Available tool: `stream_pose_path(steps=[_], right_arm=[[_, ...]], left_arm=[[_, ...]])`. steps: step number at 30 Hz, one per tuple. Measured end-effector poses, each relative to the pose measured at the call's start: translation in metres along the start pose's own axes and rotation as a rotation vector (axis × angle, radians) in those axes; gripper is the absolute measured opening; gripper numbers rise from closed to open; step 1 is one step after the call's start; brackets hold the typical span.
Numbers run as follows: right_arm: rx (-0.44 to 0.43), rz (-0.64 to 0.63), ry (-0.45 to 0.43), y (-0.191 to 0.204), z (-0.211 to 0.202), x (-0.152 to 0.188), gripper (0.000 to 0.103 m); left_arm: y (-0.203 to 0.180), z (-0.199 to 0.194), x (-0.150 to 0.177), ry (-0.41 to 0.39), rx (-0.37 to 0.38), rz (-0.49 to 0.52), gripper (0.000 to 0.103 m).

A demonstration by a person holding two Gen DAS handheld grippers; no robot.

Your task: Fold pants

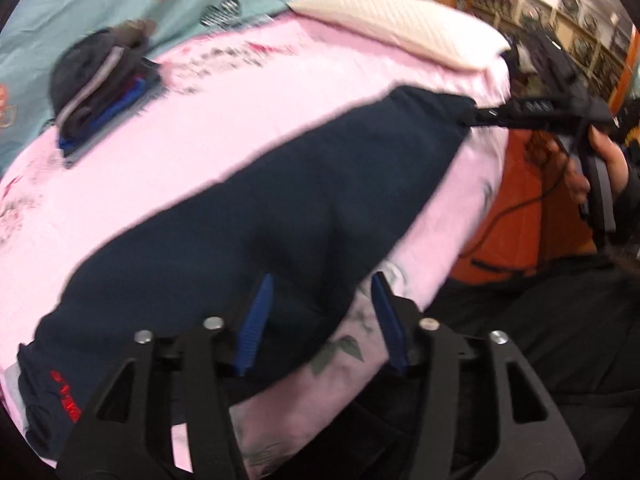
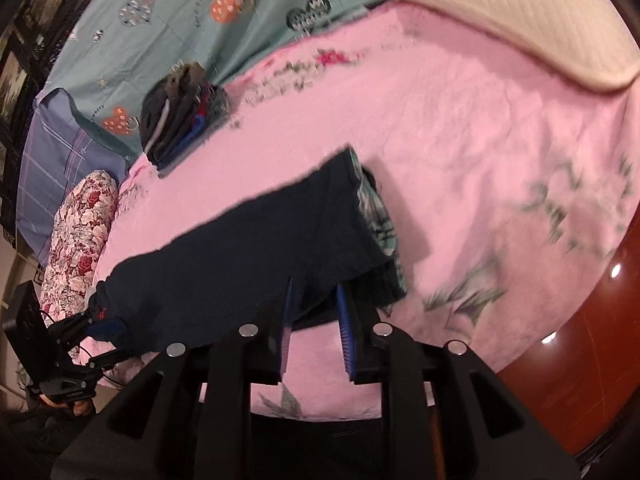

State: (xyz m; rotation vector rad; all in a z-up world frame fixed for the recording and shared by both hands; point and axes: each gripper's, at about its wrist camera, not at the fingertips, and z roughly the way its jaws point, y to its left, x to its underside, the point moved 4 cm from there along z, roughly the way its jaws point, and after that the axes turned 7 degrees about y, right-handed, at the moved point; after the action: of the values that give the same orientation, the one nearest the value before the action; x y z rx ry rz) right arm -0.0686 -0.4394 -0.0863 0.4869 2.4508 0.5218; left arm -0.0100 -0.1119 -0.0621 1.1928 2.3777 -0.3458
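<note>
Dark navy pants (image 1: pixel 256 208) lie stretched in a long strip across the pink bedspread (image 1: pixel 224 92). A red logo (image 1: pixel 66 394) marks the end at my left. My left gripper (image 1: pixel 320 284) is open, its blue pads either side of the pants' near edge. My right gripper (image 2: pixel 316 292) has its blue pads closed on the other end of the pants (image 2: pixel 280 240), where a plaid lining (image 2: pixel 378 216) shows. The right gripper also shows in the left wrist view (image 1: pixel 476 116), pinching the pants' far corner. The left gripper shows in the right wrist view (image 2: pixel 106 340), open beside the logo end.
A stack of folded dark clothes (image 1: pixel 100 88) sits at the far side of the bed. A cream quilted pillow (image 1: pixel 396 20) lies at the far right, a teal printed sheet (image 2: pixel 200 20) behind, a floral cushion (image 2: pixel 76 240) at the left. A red-brown bed frame (image 2: pixel 580 360) edges the right.
</note>
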Motion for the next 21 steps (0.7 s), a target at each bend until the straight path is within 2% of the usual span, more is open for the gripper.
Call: stream_pose_path(steps=[3,7,10,12,14,15,17,19,21], right_arm=[[0.001,-0.033,-0.086,0.013,-0.026,-0.013,0.022],[0.023,-0.043,-0.153,0.019,-0.039,-0.033,0.022],[-0.004,-0.033,-0.103,0.016,-0.021,-0.043,0.024],[-0.004,-0.001,-0.016,0.007,0.010,-0.042,0.024],[0.029,0.059,0.094,-0.010,0.043,-0.034,0.024],[0.040,0.087,0.142,-0.021,0.058,-0.028,0.018],[0.018,0.091,0.114,-0.027,0.057,-0.026,0.015],[-0.018,0.094,0.056,-0.023,0.040,-0.027,0.022],[0.014,0.068,-0.010,-0.018,0.019,-0.028,0.040]], left_arm=[[0.018,-0.009,-0.003,-0.029,-0.023,-0.054,0.062],[0.053,0.007,0.007,0.032,-0.037,-0.168,0.063],[0.084,0.028,0.021,0.093,-0.062,-0.255,0.062],[0.099,0.037,0.029,0.102,-0.059,-0.295,0.061],[0.103,0.038,0.032,0.079,-0.069,-0.291,0.063],[0.102,0.038,0.034,0.073,-0.073,-0.284,0.063],[0.103,0.038,0.036,0.062,-0.074,-0.285,0.063],[0.106,0.034,0.037,0.061,-0.080,-0.304,0.057],[0.107,0.027,0.034,0.059,-0.094,-0.334,0.051]])
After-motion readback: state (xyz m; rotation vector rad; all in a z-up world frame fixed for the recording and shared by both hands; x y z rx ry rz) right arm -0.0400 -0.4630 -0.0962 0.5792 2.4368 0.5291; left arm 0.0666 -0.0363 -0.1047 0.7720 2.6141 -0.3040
